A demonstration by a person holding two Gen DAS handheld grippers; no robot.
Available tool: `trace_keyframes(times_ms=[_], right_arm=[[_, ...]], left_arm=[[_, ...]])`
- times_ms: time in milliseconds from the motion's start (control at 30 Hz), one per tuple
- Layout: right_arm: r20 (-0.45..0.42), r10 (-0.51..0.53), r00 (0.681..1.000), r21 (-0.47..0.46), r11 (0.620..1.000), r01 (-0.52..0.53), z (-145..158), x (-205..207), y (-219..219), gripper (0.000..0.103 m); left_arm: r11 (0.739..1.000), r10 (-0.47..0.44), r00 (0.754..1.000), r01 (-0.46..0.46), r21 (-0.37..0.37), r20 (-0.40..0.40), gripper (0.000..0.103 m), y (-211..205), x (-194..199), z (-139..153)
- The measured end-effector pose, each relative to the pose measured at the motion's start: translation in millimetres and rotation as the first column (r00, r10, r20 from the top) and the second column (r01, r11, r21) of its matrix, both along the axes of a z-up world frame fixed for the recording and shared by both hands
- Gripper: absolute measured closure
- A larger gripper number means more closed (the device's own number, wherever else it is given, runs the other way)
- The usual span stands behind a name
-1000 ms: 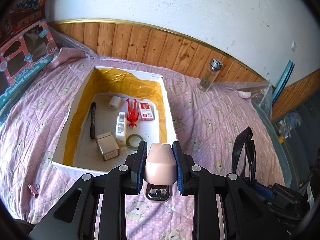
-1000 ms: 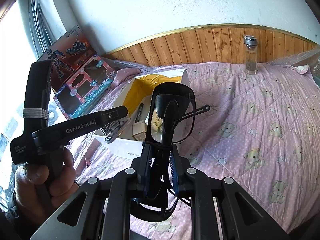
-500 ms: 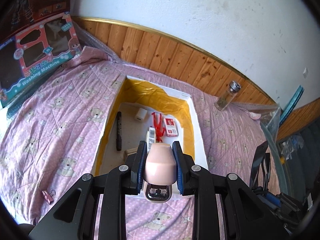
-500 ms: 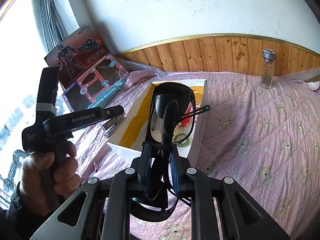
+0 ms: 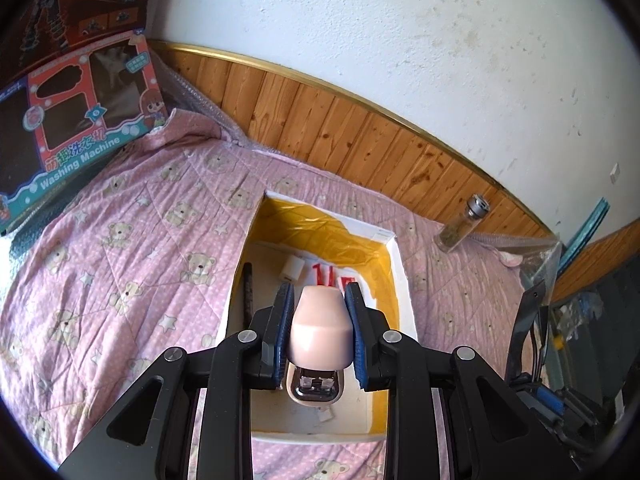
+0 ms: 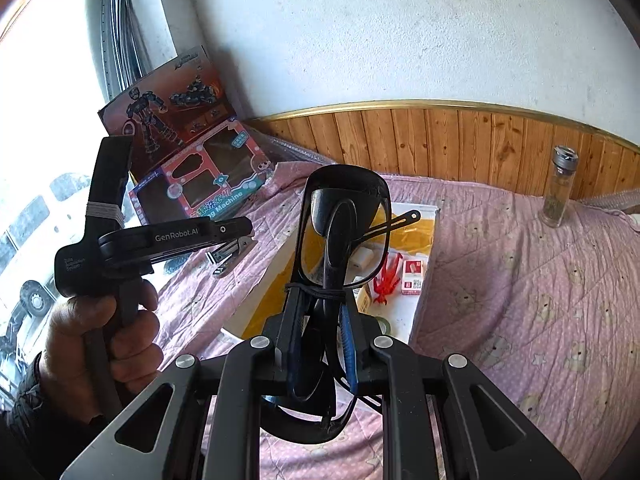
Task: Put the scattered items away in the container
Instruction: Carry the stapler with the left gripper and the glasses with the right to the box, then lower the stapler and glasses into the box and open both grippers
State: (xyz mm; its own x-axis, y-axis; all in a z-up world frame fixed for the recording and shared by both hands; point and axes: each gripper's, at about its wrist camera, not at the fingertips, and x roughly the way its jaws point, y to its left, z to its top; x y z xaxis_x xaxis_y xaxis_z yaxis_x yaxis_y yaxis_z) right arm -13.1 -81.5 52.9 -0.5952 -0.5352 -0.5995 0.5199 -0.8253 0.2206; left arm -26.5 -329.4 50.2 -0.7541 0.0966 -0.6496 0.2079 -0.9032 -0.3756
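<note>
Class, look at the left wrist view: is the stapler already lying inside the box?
No, the stapler is clamped in the left gripper, held above the box.

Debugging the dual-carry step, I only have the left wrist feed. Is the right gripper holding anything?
Observer: Yes, the right gripper is shut on black glasses, standing upright between its fingers.
Operator: Which box items does my stapler hide?
Observer: A red figure beside a red-and-white small box.
Operator: Anything left of the toy box?
Observer: A window with bright daylight, past the left gripper.
</note>
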Motion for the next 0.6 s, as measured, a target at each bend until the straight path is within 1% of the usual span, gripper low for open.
trace_keyframes(times_ms=[167, 267, 367, 433, 600], right_arm=[[0.002, -0.008, 1.000, 0.023, 1.000, 0.008, -3.9, -20.8, -6.3, 0.084], [0.005, -0.009, 1.000, 0.038, 0.999, 0.009, -7.5, -31.8, -10.4, 0.084], [0.009, -0.008, 1.000, 0.057, 0.998, 0.008, -12.5, -42.5, -16.1, 0.084], [0.015, -0.006, 1.000, 0.067, 0.998, 0.005, -17.5, -48.3, -19.2, 0.084], [0.030, 0.008, 1.000, 0.117, 0.993, -0.011, -34.5, -61.6, -29.9, 0.084]], left_arm=[[0.999, -0.017, 1.000, 0.017, 0.035, 0.014, 0.077, -5.4, -26.5, -2.8], [0.996, -0.035, 0.998, 0.031, 0.084, 0.043, 0.077, -11.1, -44.8, -12.8], [0.993, -0.043, 0.996, 0.035, 0.113, 0.076, 0.077, -13.6, -61.9, -25.6], [0.992, -0.044, 0.994, 0.032, 0.119, 0.099, 0.077, -13.7, -72.1, -35.2], [0.994, -0.053, 0.986, 0.037, 0.101, 0.158, 0.076, -9.3, -94.0, -60.0]])
